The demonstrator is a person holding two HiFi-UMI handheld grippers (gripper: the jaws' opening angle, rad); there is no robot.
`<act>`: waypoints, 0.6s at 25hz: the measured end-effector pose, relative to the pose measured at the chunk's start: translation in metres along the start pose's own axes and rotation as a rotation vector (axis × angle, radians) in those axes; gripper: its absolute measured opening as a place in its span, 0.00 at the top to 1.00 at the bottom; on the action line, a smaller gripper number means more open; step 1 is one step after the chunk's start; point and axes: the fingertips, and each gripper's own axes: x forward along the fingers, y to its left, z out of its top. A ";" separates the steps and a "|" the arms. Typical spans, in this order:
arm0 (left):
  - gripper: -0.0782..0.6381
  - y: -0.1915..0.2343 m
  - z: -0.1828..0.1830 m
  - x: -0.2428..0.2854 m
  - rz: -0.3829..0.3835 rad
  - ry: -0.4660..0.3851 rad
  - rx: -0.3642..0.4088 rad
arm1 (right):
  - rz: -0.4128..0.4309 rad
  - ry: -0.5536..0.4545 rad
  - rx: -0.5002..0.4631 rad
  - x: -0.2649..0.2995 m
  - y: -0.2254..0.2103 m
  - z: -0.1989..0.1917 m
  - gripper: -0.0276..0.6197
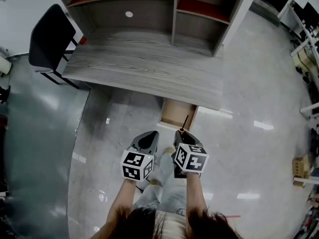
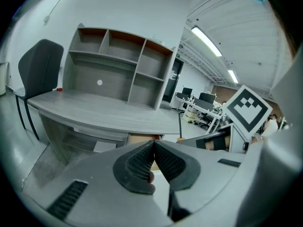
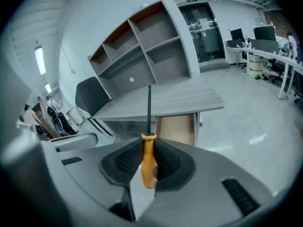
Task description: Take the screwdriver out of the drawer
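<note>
An orange handle and black shaft are shown on the screwdriver (image 3: 148, 155), grey wood grain on the tabletop (image 1: 139, 68), light brown inside the drawer (image 1: 178, 113).

One desk (image 1: 144, 68) carries one shelf unit (image 1: 173, 15) along its back edge, with one chair (image 1: 50, 36) at its left end and one drawer (image 1: 178, 113) open under its front edge. There are two grippers, the left gripper (image 1: 151, 133) and the right gripper (image 1: 180, 133), and one screwdriver (image 3: 148, 161).
</note>
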 end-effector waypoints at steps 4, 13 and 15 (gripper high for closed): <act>0.87 -0.008 0.009 -0.019 -0.011 -0.019 0.021 | -0.004 -0.030 -0.020 -0.019 0.009 0.005 0.83; 0.87 -0.026 0.025 -0.058 -0.042 -0.072 0.070 | -0.013 -0.105 -0.074 -0.062 0.030 0.014 0.83; 0.87 -0.031 0.026 -0.068 -0.048 -0.077 0.083 | -0.008 -0.117 -0.091 -0.073 0.035 0.013 0.83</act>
